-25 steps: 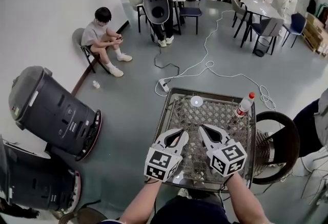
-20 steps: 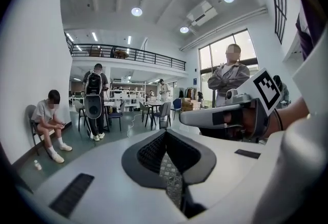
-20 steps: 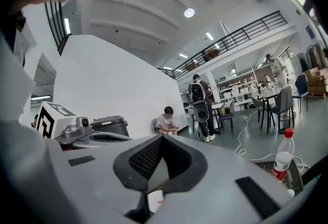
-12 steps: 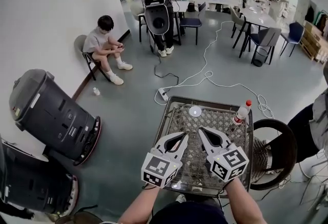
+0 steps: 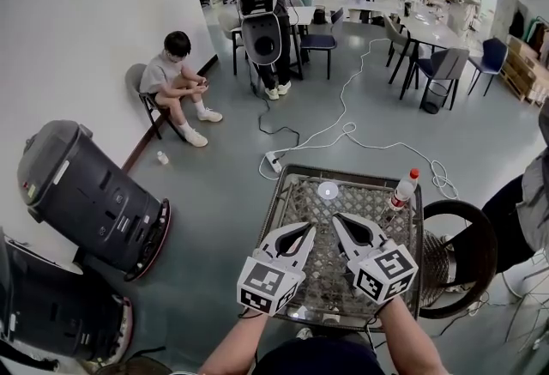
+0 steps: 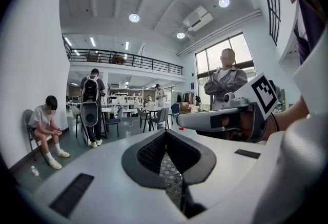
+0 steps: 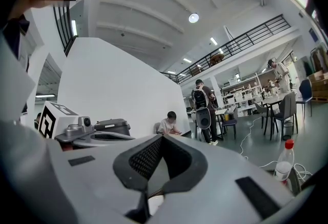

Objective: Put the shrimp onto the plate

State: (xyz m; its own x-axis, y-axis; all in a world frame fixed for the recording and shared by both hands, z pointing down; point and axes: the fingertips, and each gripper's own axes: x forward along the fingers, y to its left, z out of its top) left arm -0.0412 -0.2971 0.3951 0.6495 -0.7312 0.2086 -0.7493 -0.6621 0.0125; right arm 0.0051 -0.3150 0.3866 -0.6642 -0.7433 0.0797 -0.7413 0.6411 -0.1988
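Note:
A small white plate (image 5: 328, 190) sits near the far edge of the mesh-topped table (image 5: 296, 184). I see no shrimp in any view. My left gripper (image 5: 305, 228) (image 6: 165, 133) and right gripper (image 5: 337, 218) (image 7: 161, 137) hover side by side over the near half of the table. They point away from me. On each the jaw tips meet and hold nothing. The left gripper view shows the right gripper (image 6: 220, 118) alongside. The right gripper view shows the left gripper (image 7: 92, 133) alongside.
A clear bottle with a red cap (image 5: 402, 190) (image 7: 283, 164) stands at the table's far right corner. A dark round chair (image 5: 459, 253) is close on the right, and black machines (image 5: 94, 193) on the left. A power strip and cable (image 5: 274, 160) lie beyond the table. People sit and stand further off.
The head view has tipped up a little, so the table and plate sit lower in frame. Both grippers keep the same pose, side by side and shut.

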